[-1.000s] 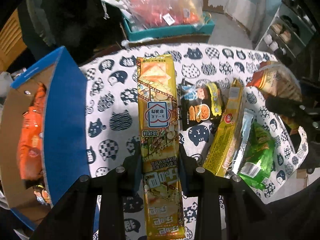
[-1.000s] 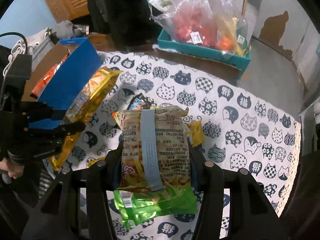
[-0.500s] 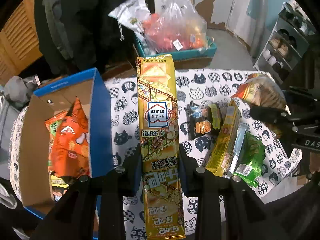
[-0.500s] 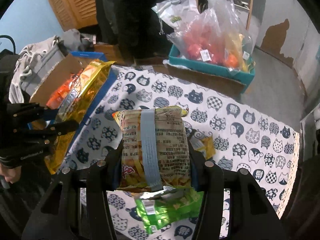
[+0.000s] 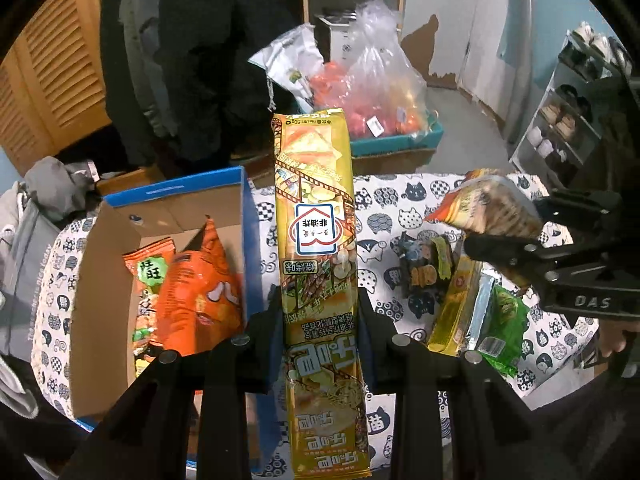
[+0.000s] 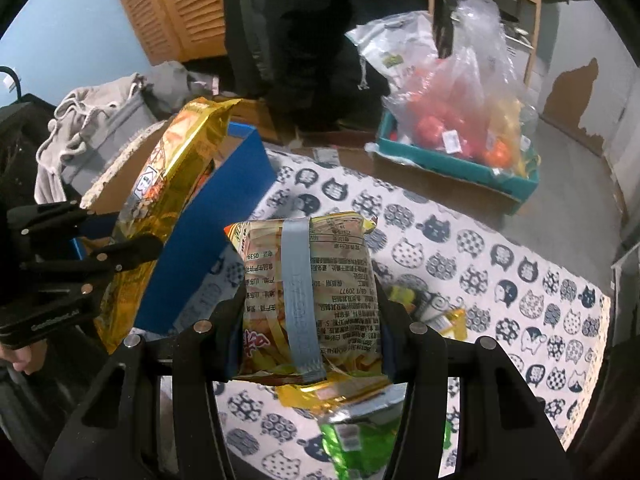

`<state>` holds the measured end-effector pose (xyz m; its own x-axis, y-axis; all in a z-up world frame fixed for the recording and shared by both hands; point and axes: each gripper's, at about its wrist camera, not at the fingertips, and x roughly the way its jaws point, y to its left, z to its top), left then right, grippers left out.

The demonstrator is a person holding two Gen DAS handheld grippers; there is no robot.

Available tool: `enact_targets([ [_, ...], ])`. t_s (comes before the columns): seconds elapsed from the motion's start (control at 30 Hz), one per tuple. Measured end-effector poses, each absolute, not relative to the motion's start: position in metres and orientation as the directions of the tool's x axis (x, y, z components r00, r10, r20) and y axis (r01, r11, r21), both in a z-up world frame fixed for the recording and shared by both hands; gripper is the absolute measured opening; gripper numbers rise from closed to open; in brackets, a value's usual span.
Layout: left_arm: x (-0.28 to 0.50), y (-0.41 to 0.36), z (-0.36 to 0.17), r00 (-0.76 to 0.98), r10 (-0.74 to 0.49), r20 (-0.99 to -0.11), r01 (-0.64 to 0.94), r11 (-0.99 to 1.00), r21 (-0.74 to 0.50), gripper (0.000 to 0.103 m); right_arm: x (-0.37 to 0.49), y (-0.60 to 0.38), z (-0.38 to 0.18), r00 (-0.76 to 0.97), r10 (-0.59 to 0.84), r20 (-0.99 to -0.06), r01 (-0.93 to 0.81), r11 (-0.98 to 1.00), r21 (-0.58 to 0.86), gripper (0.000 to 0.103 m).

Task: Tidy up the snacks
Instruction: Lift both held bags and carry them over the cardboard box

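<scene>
With the left tool (image 5: 318, 320) pinching the long yellow foil snack packet (image 5: 314, 216) and the right tool (image 6: 310, 320) pinching the striped crinkly chip bag (image 6: 308, 280), lower each flat into the blue-walled cardboard box (image 5: 246, 240) at left of frame, clear of its rim.

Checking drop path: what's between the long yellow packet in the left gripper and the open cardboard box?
Only the box's blue side wall. In the left wrist view the long yellow snack packet, clamped in the left gripper, hangs just right of that wall.

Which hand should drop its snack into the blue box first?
Left. The left hand-held gripper holds the long yellow packet right beside the blue box, while the right hand-held gripper holds its chip bag farther away, over the tablecloth.
</scene>
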<state>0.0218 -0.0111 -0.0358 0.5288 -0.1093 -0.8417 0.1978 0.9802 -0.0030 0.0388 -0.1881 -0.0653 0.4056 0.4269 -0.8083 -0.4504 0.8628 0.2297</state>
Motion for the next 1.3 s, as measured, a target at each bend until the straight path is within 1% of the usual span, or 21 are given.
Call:
enact_targets([
  [0.27,0.022,0.029,-0.025,0.565,-0.085,-0.821,0.148,0.989,-0.001,0.032,0.048,-0.151,-0.058,0.395,0.447,-0.803,-0.479,0.846,0.235,0.052],
  [0.67,0.021,0.085,-0.026,0.579,-0.049,-0.814,0.067,0.998,-0.013,0.032,0.065,-0.095,-0.05,0.361,0.473,-0.804,-0.511,0.821,0.254,0.052],
  [0.87,0.024,0.113,-0.037,0.563,-0.027,-0.826,0.014,1.0,-0.023,0.032,0.071,-0.067,-0.05,0.342,0.477,-0.81,-0.528,0.81,0.255,0.052],
  [1.1,0.03,0.141,-0.049,0.551,0.02,-0.834,-0.038,0.999,-0.001,0.032,0.079,-0.04,-0.053,0.313,0.483,-0.818,-0.541,0.798,0.265,0.052],
  [1.3,0.035,0.163,-0.066,0.517,0.034,-0.855,-0.085,0.996,-0.012,0.032,0.084,-0.021,-0.055,0.293,0.487,-0.823,-0.548,0.791,0.273,0.052],
])
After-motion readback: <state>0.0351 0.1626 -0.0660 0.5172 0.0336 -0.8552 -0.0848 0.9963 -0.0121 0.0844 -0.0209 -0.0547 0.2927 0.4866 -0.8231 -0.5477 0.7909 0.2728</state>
